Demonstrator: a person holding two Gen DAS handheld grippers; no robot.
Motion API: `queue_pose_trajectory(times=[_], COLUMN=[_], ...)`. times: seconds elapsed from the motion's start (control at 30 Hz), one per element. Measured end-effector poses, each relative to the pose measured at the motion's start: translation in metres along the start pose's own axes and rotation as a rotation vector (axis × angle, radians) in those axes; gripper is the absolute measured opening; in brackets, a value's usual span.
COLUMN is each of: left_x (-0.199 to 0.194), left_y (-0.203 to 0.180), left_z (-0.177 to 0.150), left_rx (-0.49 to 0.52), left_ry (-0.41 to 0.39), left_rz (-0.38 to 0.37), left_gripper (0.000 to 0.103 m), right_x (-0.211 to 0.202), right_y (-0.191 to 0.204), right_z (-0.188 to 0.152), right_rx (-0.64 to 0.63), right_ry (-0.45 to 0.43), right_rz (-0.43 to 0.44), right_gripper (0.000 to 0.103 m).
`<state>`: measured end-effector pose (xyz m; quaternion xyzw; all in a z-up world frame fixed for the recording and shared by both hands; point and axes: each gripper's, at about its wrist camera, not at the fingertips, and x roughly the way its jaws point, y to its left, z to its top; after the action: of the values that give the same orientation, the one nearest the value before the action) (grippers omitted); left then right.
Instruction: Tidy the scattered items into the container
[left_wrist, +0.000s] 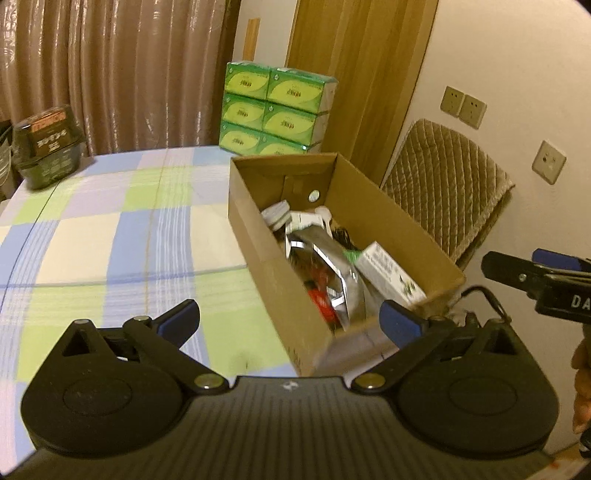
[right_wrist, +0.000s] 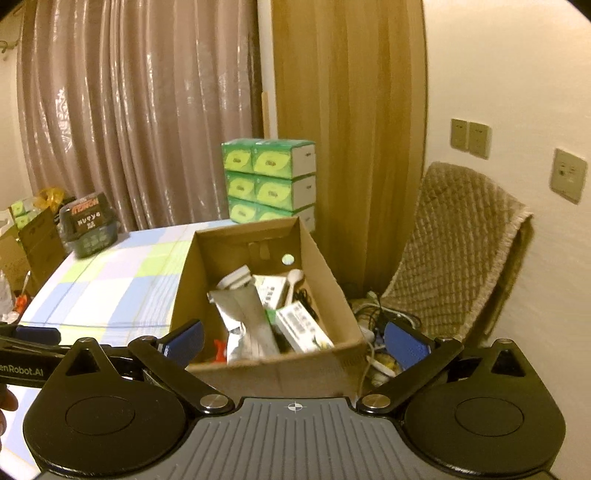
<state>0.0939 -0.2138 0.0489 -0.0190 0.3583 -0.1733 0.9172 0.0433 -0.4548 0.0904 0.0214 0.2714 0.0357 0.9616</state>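
Left wrist view: my left gripper (left_wrist: 290, 321) gaped wide, empty. The cardboard box (left_wrist: 258, 236) sat at one o'clock. My right gripper (right_wrist: 293, 341) was wide open too, holding nothing.

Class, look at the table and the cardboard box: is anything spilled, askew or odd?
Nothing spilled. The cardboard box sits at the table's edge, its contents piled loosely, and the silver pouch lies slanted.

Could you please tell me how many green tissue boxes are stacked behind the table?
6 visible: the green tissue boxes stand in three tiers of two, at the far table edge by the curtain. More may be hidden behind them.
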Motion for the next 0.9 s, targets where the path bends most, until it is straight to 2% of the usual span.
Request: queue_pose_trajectory(times=[0.2,0.47,0.67,0.9], left_x=[-0.033,-0.066,-0.082,-0.082], left_y=[-0.007,-0.013,-0.012,-0.012], left_z=[-0.026,-0.055,-0.07,-0.079], left_rx=[0.0,-0.009,-0.016,-0.034], left_ry=[0.023,0.051,0.047,0.048], left_rz=[0.001,-0.008,0.008,0.019], left_gripper=[0.102,0.102,0.102,0.102], right_x=[-0.034,-0.061,-0.073,-0.077], right_y=[0.006,0.019,0.025,0.037], right_z=[-0.027,-0.059,-0.06,-0.057], right_rx=[-0.002,-0.006,0.014,-0.057], right_ry=[0.019,0.079,0.075,0.05], right_rz=[-0.032,-0.025,-0.036,-0.047], right_gripper=[0.101,0.101,0.101,0.101])
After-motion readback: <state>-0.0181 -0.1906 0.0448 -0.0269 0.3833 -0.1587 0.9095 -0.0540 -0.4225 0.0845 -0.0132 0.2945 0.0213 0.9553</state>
